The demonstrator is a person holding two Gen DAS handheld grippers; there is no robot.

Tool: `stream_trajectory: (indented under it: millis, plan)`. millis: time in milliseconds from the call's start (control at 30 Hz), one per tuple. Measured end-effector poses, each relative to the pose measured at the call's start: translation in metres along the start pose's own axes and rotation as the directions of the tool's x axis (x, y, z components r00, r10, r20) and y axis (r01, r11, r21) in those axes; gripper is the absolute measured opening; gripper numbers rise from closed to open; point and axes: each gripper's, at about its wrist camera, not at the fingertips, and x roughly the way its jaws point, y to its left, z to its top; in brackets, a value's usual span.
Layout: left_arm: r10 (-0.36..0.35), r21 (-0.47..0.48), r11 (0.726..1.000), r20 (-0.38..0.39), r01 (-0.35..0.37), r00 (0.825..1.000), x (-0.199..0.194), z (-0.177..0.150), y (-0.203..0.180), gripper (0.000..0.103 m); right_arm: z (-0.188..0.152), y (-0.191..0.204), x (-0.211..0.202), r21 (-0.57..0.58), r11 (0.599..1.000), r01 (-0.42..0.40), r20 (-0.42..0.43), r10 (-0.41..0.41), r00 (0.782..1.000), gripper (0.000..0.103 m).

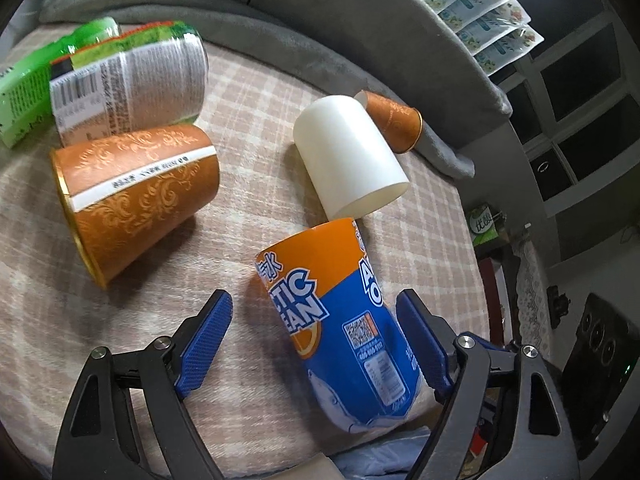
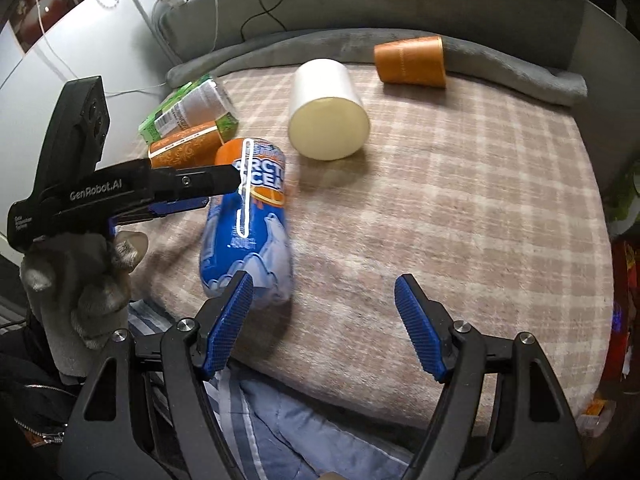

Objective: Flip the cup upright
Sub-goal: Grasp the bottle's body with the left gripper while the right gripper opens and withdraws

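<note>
A blue and orange "Arctic Ocean" cup [image 1: 340, 320] lies on its side on the plaid cloth [image 1: 248, 120], orange end away from me. My left gripper [image 1: 316, 340] is open, its fingers on either side of the cup without closing on it. In the right wrist view the same cup [image 2: 248, 220] lies left of centre, with the left gripper [image 2: 168, 192] reaching over it. My right gripper [image 2: 324, 312] is open and empty near the front edge, its left finger close to the cup's near end.
A white cup [image 1: 348, 156], a large orange patterned cup [image 1: 136, 196] and a small orange cup [image 1: 394, 120] lie on their sides. A white-labelled cup [image 1: 132, 88] and a green bottle [image 1: 48, 76] lie at far left. A grey cushion rim [image 2: 360, 0] bounds the back.
</note>
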Motion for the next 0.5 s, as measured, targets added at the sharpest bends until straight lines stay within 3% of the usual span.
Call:
stream_trajectory:
  millis: [500]
  plan:
    - [0.046,0.034,0.998,-0.027,-0.045,0.999,0.016,0.005,-0.009,0.078,-0.001,-0.013,0.0,0.026,1.0,0.007,0.007,-0.007,1.0,0.076]
